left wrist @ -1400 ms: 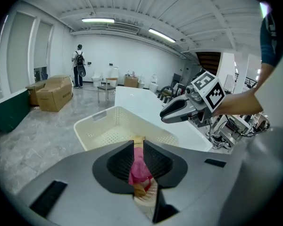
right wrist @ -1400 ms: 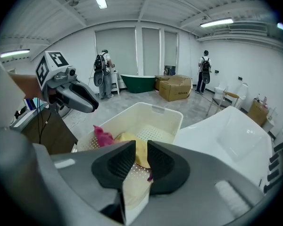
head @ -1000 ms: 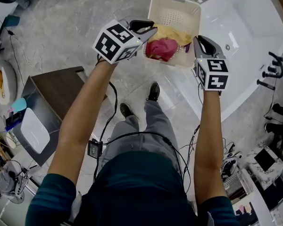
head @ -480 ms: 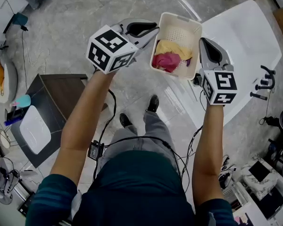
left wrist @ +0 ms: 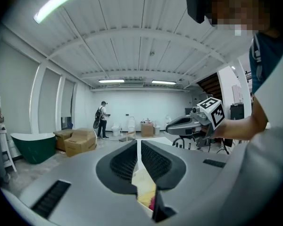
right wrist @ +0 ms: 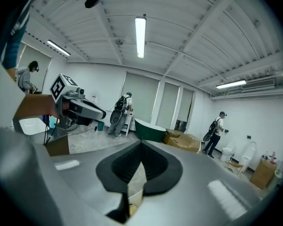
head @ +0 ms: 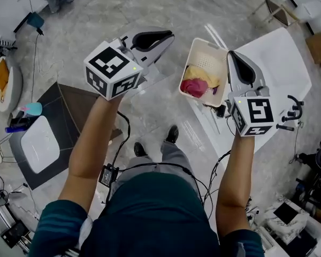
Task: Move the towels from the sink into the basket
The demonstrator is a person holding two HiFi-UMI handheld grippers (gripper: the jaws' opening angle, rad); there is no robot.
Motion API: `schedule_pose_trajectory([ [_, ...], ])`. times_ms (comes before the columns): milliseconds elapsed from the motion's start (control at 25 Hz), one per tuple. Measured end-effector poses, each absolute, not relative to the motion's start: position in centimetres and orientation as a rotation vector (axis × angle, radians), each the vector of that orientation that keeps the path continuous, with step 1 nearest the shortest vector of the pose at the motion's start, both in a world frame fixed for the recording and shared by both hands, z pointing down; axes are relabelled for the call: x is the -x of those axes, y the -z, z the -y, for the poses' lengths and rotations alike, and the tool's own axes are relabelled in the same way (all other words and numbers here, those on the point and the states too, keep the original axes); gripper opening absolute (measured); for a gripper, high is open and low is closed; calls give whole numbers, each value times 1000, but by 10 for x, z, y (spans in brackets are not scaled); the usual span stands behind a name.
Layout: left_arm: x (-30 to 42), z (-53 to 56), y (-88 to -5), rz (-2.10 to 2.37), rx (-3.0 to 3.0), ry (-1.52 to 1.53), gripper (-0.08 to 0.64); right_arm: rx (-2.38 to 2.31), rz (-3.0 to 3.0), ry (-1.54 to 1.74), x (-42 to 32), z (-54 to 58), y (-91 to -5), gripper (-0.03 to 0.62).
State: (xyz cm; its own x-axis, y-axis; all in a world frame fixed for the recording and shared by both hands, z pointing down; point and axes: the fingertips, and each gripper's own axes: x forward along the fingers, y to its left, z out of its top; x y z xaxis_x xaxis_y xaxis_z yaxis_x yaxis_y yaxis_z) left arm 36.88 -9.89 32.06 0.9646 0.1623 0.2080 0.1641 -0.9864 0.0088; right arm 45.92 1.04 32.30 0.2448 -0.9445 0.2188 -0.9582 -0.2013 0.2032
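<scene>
In the head view your right tool [head: 231, 55] covers the right rim of the cream perforated plastic basket [head: 205, 61] and a chunk of the glossy white sink [head: 278, 63]. Your left tool [left wrist: 139, 145], jaws just been closing on nothing, leaves a slit showing only slivers of yellow towel [left wrist: 145, 194] and pink towel [left wrist: 153, 204].

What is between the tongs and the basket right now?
Nothing visible. The left tongs and right tongs are both empty, up over the floor; the left's jaws have just been closing on nothing, the right's are shut. The basket stands open-topped beside the tub, a yellow towel and a pink towel inside.
</scene>
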Motion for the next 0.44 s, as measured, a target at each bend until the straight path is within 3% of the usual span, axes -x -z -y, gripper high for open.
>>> schedule_pose_trajectory([
  [440,-247,112,-223,190,3080,128,31,-2140,1796,92,-350,8,-225,8],
])
